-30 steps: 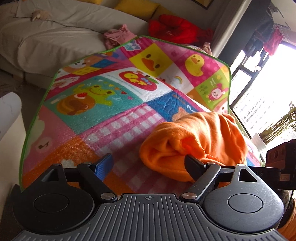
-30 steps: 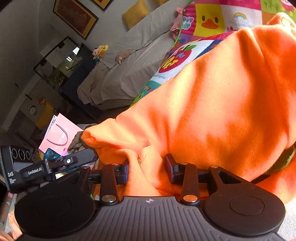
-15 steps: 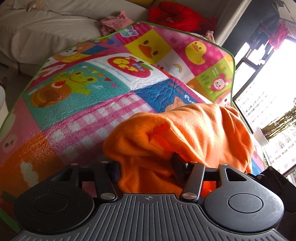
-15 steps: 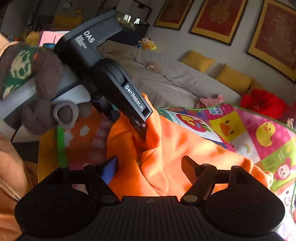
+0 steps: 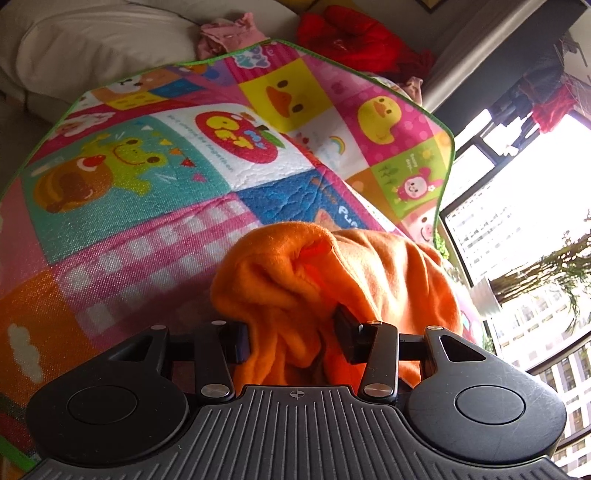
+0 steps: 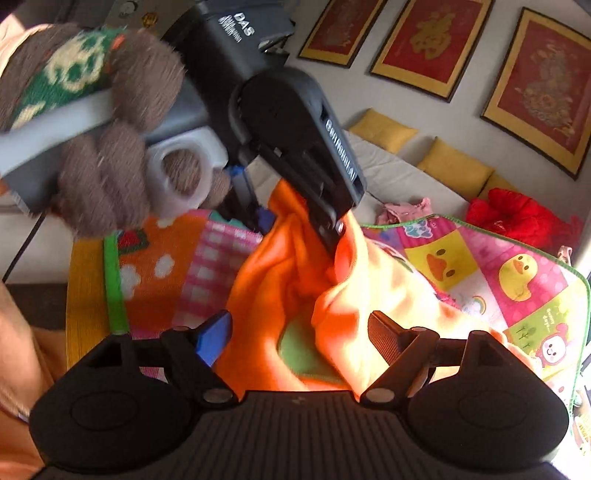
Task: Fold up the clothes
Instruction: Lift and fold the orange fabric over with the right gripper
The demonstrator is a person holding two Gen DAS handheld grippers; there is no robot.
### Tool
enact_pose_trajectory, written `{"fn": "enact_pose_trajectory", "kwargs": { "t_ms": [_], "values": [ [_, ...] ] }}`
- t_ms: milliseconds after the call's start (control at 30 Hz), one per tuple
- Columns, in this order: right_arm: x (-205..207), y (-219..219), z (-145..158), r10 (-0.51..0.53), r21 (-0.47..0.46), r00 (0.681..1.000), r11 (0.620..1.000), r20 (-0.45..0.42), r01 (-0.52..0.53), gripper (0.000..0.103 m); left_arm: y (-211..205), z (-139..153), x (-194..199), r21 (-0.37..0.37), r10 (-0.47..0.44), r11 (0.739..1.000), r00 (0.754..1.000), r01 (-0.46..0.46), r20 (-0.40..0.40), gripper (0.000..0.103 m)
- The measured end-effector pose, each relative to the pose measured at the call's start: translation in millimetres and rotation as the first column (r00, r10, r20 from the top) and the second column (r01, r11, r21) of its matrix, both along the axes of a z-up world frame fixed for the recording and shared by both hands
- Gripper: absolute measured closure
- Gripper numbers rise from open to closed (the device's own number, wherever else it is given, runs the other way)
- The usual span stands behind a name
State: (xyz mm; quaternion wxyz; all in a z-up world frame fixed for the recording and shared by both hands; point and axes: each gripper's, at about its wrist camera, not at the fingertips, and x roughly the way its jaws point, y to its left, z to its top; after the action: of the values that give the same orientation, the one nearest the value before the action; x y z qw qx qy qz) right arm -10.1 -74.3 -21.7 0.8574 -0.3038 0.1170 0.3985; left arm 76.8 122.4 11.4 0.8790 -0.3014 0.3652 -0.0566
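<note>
An orange fleece garment (image 5: 369,266) lies bunched on a colourful cartoon play mat (image 5: 147,177). My left gripper (image 5: 293,339) is shut on a thick fold at the garment's near edge. In the right wrist view the same left gripper (image 6: 334,240), held by a hand in a brown knitted glove (image 6: 92,166), pinches the garment (image 6: 388,295) and lifts a peak of it. My right gripper (image 6: 299,328) is open, fingers spread wide, with loose orange cloth and a green patch (image 6: 299,350) lying between and below them.
A beige sofa (image 5: 92,48) with yellow cushions runs behind the mat (image 6: 498,266). A red garment (image 5: 351,37) and a pink one (image 5: 229,35) lie at the mat's far edge. A bright window (image 5: 517,203) is on the right.
My right gripper let go of the orange garment, opened and drew back. My left gripper moved onto the garment's near fold and shut on it, raising it slightly.
</note>
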Motion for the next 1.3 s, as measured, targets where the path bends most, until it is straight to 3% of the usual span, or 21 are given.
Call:
{"fn": "enact_pose_trajectory", "kwargs": {
  "t_ms": [200,333,467,600,700,833,867,933,1033,1067,1100,1167,1200,1233,1300],
  "values": [
    [-2,16,-7,0.022,-0.063,0.999,0.998,0.040,-0.020,0.015,-16,-14,-8,0.157,-0.040,0.987,0.999,0.043,-0.023,0.055],
    [-2,13,-2,0.042,-0.051,0.999,0.998,-0.001,-0.042,0.015,-22,-21,-19,0.235,-0.079,0.969,0.997,0.083,-0.025,0.055],
    [7,-13,16,0.078,0.030,0.990,0.997,-0.116,-0.075,0.015,-23,-24,-29,0.278,-0.096,0.956,0.995,0.096,-0.012,0.056],
    [39,-58,25,-0.055,0.147,0.963,0.984,-0.265,0.096,0.015,-20,-25,-31,0.262,-0.094,0.961,0.996,0.092,-0.007,0.056],
    [63,-93,32,-0.140,0.216,0.913,0.947,-0.383,0.236,0.015,-19,-25,-33,0.254,-0.092,0.963,0.996,0.089,0.001,0.056],
    [96,-139,41,-0.225,0.275,0.811,0.864,-0.540,0.422,0.017,-17,-27,-34,0.242,-0.092,0.966,0.996,0.087,0.009,0.056],
    [102,-145,38,-0.223,0.284,0.781,0.845,-0.584,0.454,0.020,-17,-27,-34,0.240,-0.092,0.967,0.996,0.086,0.010,0.056],
    [113,-157,31,-0.209,0.296,0.714,0.805,-0.668,0.514,0.037,-17,-27,-34,0.241,-0.091,0.967,0.996,0.085,0.012,0.056],
    [128,-155,18,-0.184,0.286,0.625,0.768,-0.759,0.573,0.040,-18,-27,-34,0.244,-0.092,0.966,0.996,0.086,0.012,0.055],
    [133,-151,15,-0.182,0.283,0.610,0.761,-0.771,0.584,0.040,-18,-27,-34,0.244,-0.092,0.966,0.996,0.087,0.012,0.055],
    [138,-145,10,-0.183,0.284,0.606,0.755,-0.774,0.591,0.040,-18,-27,-34,0.244,-0.093,0.966,0.996,0.088,0.011,0.054],
    [152,-130,8,-0.185,0.297,0.631,0.761,-0.754,0.578,0.051,-18,-26,-34,0.243,-0.097,0.966,0.995,0.091,0.011,0.051],
    [157,-124,9,-0.187,0.303,0.647,0.767,-0.739,0.567,0.074,-19,-26,-33,0.242,-0.100,0.966,0.995,0.094,0.011,0.050],
    [159,-119,13,-0.193,0.310,0.663,0.767,-0.723,0.561,0.091,-19,-26,-33,0.240,-0.103,0.966,0.995,0.097,0.011,0.047],
    [154,-118,29,-0.182,0.362,0.718,0.766,-0.672,0.532,0.095,-17,-24,-35,0.225,-0.115,0.968,0.993,0.111,0.007,0.041]
  ]
}}
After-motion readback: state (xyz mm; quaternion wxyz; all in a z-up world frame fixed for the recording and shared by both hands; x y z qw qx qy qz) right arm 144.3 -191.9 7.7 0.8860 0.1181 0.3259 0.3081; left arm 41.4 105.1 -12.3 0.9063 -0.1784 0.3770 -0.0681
